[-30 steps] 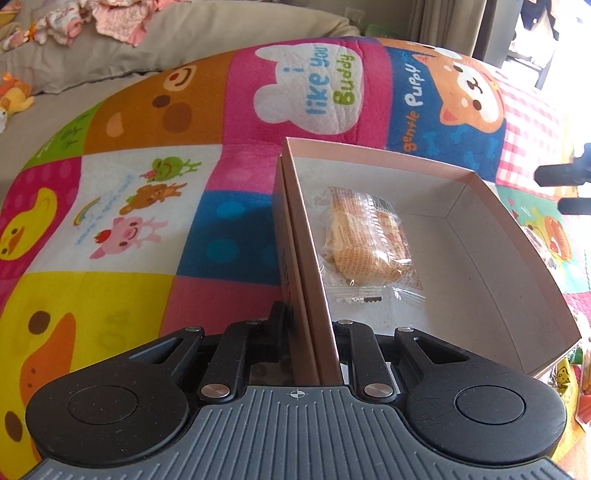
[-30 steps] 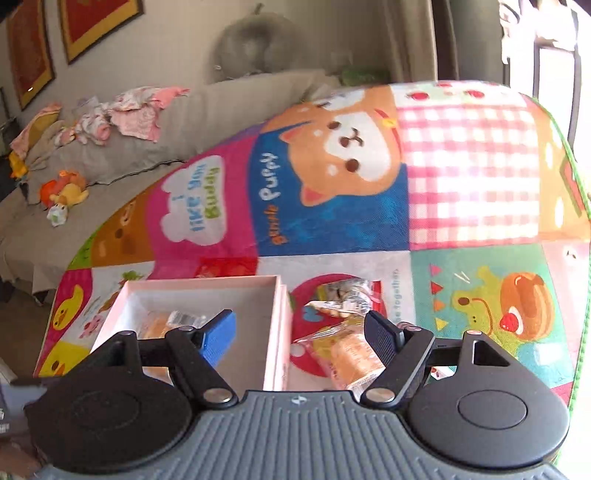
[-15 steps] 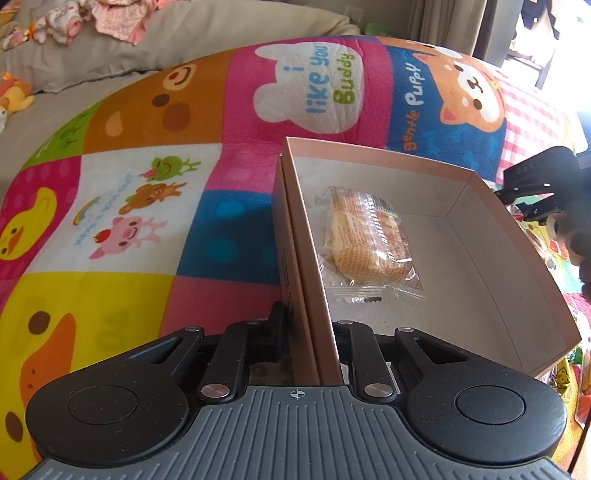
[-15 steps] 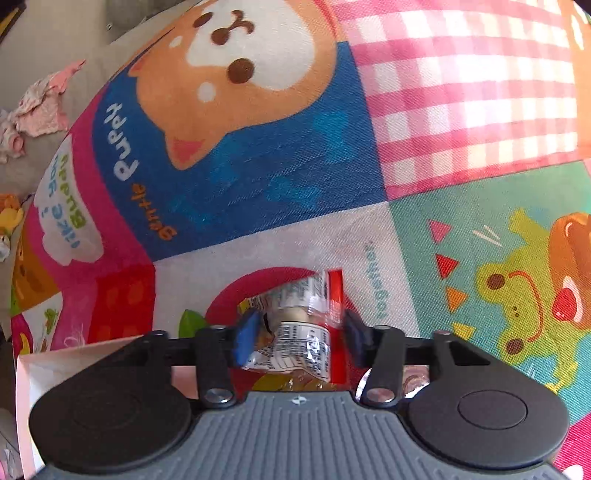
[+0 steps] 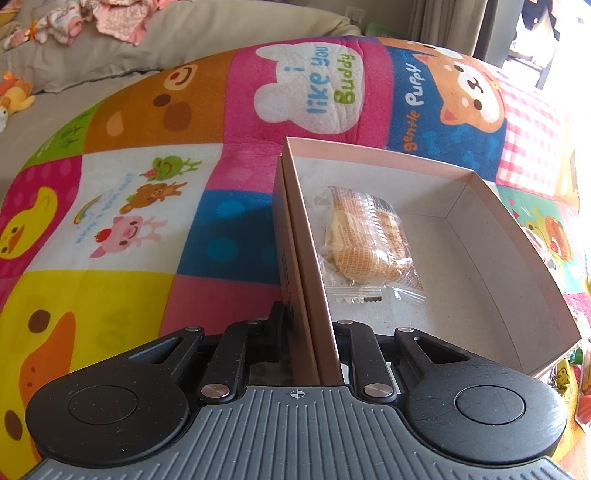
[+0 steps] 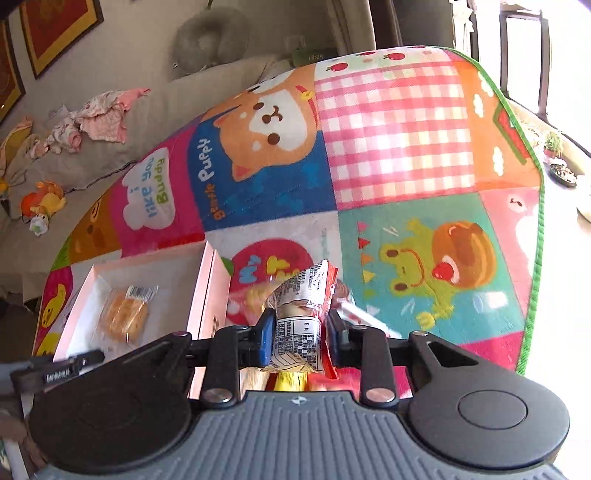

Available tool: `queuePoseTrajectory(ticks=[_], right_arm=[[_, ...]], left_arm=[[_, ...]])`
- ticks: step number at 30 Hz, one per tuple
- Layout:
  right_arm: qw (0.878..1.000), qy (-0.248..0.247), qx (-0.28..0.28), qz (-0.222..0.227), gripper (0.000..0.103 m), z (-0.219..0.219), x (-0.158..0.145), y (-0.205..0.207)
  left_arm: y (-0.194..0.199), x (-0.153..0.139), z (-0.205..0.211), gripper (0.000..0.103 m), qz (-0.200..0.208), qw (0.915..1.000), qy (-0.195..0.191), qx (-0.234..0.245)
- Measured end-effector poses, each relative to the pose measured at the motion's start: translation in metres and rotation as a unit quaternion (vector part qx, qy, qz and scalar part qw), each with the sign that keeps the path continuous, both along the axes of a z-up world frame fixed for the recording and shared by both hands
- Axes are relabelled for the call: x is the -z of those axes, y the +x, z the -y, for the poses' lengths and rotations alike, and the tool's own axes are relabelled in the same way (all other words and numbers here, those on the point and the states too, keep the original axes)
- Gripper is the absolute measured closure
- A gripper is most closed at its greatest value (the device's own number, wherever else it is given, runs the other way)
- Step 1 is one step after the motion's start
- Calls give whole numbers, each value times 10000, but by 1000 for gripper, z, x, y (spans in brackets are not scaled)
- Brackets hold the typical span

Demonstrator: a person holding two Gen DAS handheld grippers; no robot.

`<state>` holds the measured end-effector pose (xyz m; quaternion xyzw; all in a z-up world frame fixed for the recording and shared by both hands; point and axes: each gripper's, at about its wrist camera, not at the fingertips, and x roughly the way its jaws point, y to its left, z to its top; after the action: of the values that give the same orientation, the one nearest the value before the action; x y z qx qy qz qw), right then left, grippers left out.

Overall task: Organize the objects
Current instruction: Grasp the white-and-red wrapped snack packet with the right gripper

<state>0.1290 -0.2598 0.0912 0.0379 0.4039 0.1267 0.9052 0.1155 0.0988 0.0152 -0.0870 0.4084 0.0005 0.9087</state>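
Note:
A pink cardboard box (image 5: 461, 177) lies open on the colourful play mat, with one clear-wrapped cookie packet (image 5: 364, 240) inside near its left wall. My left gripper (image 5: 308, 325) is shut on that left wall. In the right wrist view the same box (image 6: 207, 280) and cookie packet (image 6: 123, 314) sit at lower left. My right gripper (image 6: 300, 328) hovers just right of the box; its jaws are closing, and the blue pads press a silver-and-red snack packet (image 6: 299, 295) held above the mat. More wrapped snacks (image 6: 291, 380) lie under it, mostly hidden.
The play mat (image 6: 399, 129) covers the whole surface, with its green edge (image 6: 532, 258) at the right. Beyond it lie a grey sofa cushion (image 5: 221, 29), pink clothes (image 6: 103, 118) and a plush toy (image 6: 42, 203). Loose snacks (image 5: 583, 387) show beyond the box's right wall.
My right gripper dropped onto the snack packet beside the box, closed on it, and has pulled back up with it. The left gripper and the box have not moved.

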Motion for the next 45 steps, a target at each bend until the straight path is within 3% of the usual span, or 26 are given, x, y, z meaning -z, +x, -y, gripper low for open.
queuePoseTrajectory(ticks=[4,9,11,12,14,16,19,29,37,39,42,45], right_arm=[[9966,-141,-662,-475,75,-14,23,-48],[9749,-398,-1978,-942,74,-58,51,-106],[9714,-559,-2135,-872,61,-66,57,-119],[9713,-628,-2130,-848,58,-68,59,-122],[9749,-756,-1955,-750,39,-66,61,-122],[9780,-850,-1795,-640,27,-63,60,-125],[9823,-847,-1573,-569,18,-53,59,-128],[9900,-966,-930,-435,10,-36,72,-158],[9737,-2252,-338,129,2,-19,75,-185],[9797,-2004,-78,55,2,-4,70,-183],[9969,-761,-50,-204,2,10,56,-179],[9992,14,-176,-351,2,-2,55,-169]], left_arm=[[0,0,0,85,-9,10000,11,5],[0,0,1,85,-24,10000,25,-9],[0,0,2,85,-29,10000,41,-11],[0,0,2,85,-33,10000,48,-9],[0,0,2,85,-46,10000,62,-3],[-1,0,3,85,-47,10000,74,0],[-1,-1,2,85,-45,10000,58,-22],[-2,-1,3,85,-47,10000,64,-19],[-3,-1,3,85,-50,10000,51,-25],[-3,-1,3,85,-50,10000,49,-26],[-3,-1,3,85,-53,10000,59,-23],[-3,0,3,85,-53,10000,62,-20]])
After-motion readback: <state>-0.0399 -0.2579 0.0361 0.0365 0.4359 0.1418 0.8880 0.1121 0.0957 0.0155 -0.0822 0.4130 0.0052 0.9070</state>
